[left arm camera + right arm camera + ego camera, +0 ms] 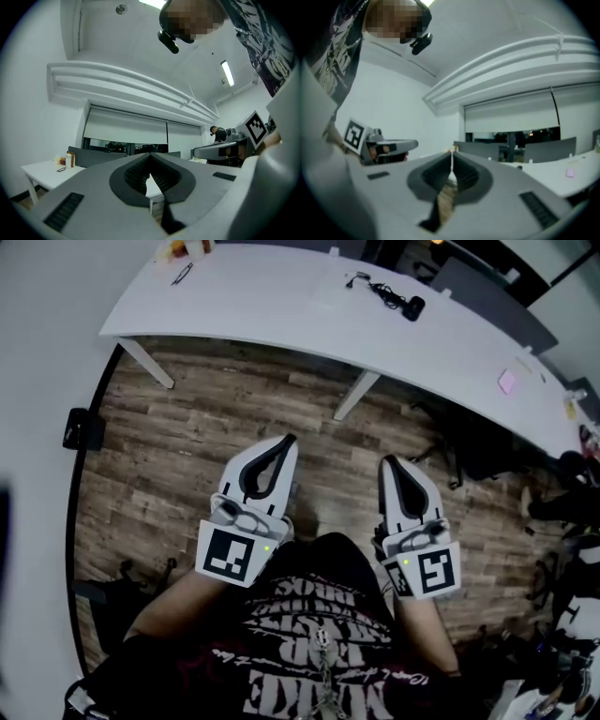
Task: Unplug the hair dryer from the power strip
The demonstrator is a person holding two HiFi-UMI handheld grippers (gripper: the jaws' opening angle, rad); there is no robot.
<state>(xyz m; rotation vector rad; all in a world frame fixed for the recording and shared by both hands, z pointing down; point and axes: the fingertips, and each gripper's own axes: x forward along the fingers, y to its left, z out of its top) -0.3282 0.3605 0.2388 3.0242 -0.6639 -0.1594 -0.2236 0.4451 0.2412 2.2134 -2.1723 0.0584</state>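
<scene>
Jaws of the left claw and of the right claw were clenched together at the tips, with nothing between them. Both claws were held level, side by side, above the wooden floor and just ahead of the person's dark printed shirt. The hair dryer, a small dark shape with its black cord trailing from it, lay on the white table, well ahead of the right claw. Where the cord ended was too small to tell.

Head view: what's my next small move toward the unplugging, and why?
Probably step toward the white table: the left tool and right tool are shut, empty, and far short of the black corded item lying on it.
</scene>
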